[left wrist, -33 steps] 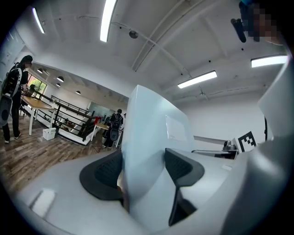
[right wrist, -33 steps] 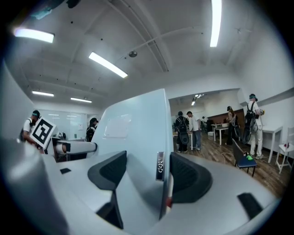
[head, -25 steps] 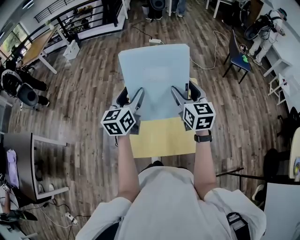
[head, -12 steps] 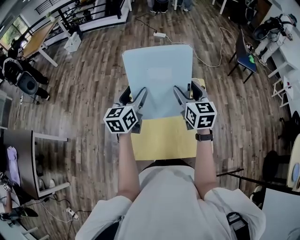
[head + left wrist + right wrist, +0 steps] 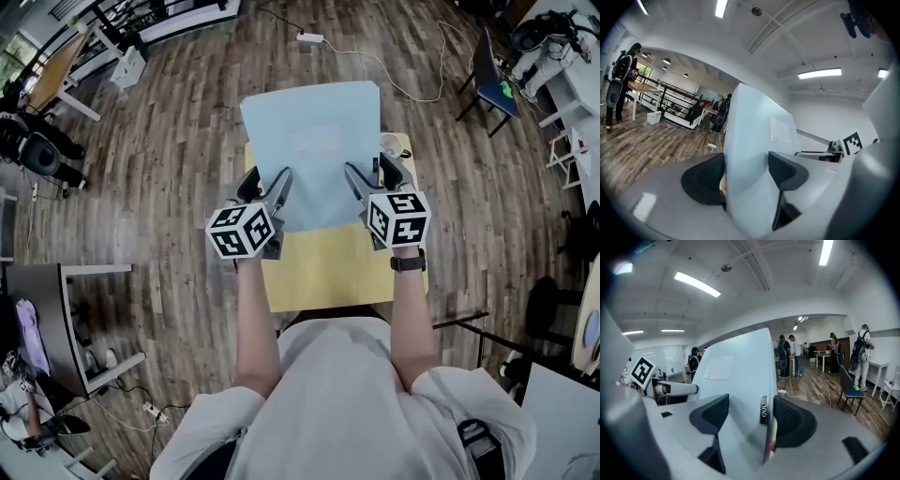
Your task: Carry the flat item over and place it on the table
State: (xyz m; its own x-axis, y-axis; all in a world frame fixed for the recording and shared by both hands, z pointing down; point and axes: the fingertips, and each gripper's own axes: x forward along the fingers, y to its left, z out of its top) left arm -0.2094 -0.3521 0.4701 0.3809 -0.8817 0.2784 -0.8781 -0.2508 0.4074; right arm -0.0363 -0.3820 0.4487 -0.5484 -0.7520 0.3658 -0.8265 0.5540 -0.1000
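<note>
Left gripper [image 5: 265, 185]: jaws clamped on pale blue flat rectangular panel [image 5: 314, 141]
Right gripper [image 5: 373, 178]: jaws clamped on panel
Panel axis: lengthwise away from person, above yellow table [image 5: 328, 272]

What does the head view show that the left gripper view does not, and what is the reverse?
Only the head view: the person's forearms, the watch and the yellow table under the grippers. Only the left gripper view: the ceiling lights, a standing person at far left, and the jaws pressed on both faces of the flat item. Both: the flat item, the left gripper and right gripper that hold it, and the wood floor.
</note>
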